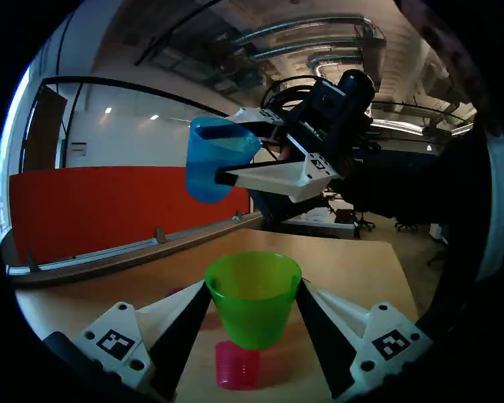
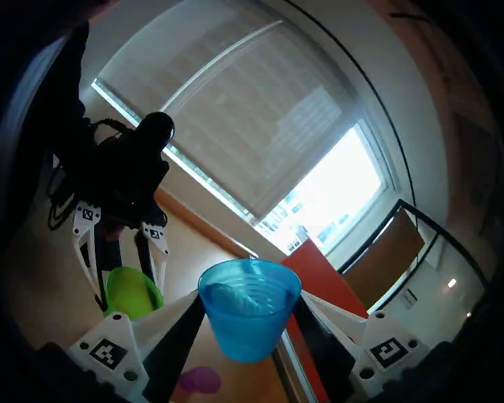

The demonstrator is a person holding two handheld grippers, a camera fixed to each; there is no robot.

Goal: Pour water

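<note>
My left gripper (image 1: 252, 302) is shut on a green cup (image 1: 253, 295), held upright above the wooden table (image 1: 346, 269). Above and behind it, the right gripper (image 1: 220, 176) holds a blue cup (image 1: 215, 158) tipped a little toward the green one. In the right gripper view, my right gripper (image 2: 250, 314) is shut on that blue cup (image 2: 248, 316), and water shows inside it. The green cup (image 2: 132, 293) sits lower left there, between the left gripper's fingers (image 2: 156, 250). No water stream is visible between the cups.
A pink cup (image 1: 237, 365) stands on the table under the green cup, also seen as the pink cup (image 2: 199, 380) at the bottom of the right gripper view. A red wall panel (image 1: 104, 201) and a table-edge rail lie behind. Office chairs stand far right.
</note>
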